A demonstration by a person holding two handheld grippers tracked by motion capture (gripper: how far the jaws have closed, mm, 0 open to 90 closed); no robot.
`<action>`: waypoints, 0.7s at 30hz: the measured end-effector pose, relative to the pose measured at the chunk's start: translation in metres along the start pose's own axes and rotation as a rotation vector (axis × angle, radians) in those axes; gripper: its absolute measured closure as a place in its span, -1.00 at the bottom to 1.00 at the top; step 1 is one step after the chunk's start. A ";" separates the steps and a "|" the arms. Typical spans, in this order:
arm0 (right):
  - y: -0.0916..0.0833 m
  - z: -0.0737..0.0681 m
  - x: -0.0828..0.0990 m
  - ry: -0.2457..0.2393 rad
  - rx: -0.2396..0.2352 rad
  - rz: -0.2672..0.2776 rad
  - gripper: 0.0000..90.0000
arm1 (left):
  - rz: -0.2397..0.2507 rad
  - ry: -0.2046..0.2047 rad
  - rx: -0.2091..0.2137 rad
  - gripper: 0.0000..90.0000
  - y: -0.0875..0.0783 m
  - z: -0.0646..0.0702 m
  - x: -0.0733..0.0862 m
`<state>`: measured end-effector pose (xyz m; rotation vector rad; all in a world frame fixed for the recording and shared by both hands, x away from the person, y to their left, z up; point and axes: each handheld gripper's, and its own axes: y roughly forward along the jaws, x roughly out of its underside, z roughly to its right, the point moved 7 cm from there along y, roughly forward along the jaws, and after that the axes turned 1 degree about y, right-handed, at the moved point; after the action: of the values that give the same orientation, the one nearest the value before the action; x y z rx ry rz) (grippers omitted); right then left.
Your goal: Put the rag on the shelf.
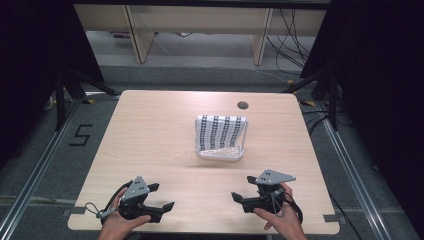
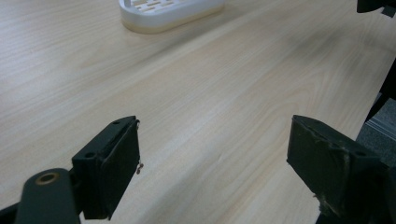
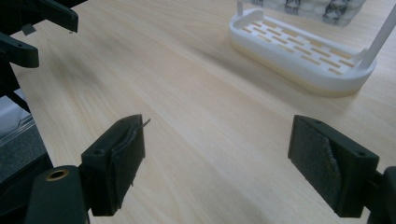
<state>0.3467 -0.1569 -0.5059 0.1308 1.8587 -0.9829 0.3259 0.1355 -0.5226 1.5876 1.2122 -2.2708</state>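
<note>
At the near edge of the table [image 1: 150,130], the left gripper [image 1: 161,197] and right gripper [image 1: 242,189] rested low, jaws spread wide and empty. Farther off, just right of centre, stood the white rack [image 1: 221,151] with a patterned cloth [image 1: 220,131] draped over its rail, long axis running left-right. The right gripper seemed nearer.

1 wooden table [image 1: 150,145] holding 1 white slotted rack [image 1: 220,153] with 1 black-and-white patterned cloth [image 1: 220,131] draped on it; 2 handheld grippers, 1 left gripper [image 1: 163,197] and 1 right gripper [image 1: 242,189], each with 2 black jaws
</note>
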 end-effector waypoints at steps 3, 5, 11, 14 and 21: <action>-0.002 -0.001 0.006 0.012 0.016 -0.026 -0.56 | -0.018 0.010 -0.002 -0.64 0.000 0.003 0.005; 0.000 -0.002 0.010 -0.012 0.010 -0.022 -0.57 | -0.015 0.014 -0.005 -0.64 0.001 0.005 0.008; 0.001 -0.006 0.022 -0.017 0.011 -0.063 -0.58 | -0.048 0.033 -0.013 -0.64 0.002 0.007 0.013; 0.001 -0.006 0.025 -0.025 0.008 -0.064 -0.58 | -0.060 0.054 -0.024 -0.64 0.003 0.005 0.014; 0.001 -0.003 0.025 -0.024 0.017 -0.062 -0.58 | -0.038 0.022 -0.036 -0.64 0.004 0.000 0.015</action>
<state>0.3326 -0.1621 -0.5262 0.0721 1.8420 -1.0385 0.3212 0.1382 -0.5370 1.5949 1.2923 -2.2467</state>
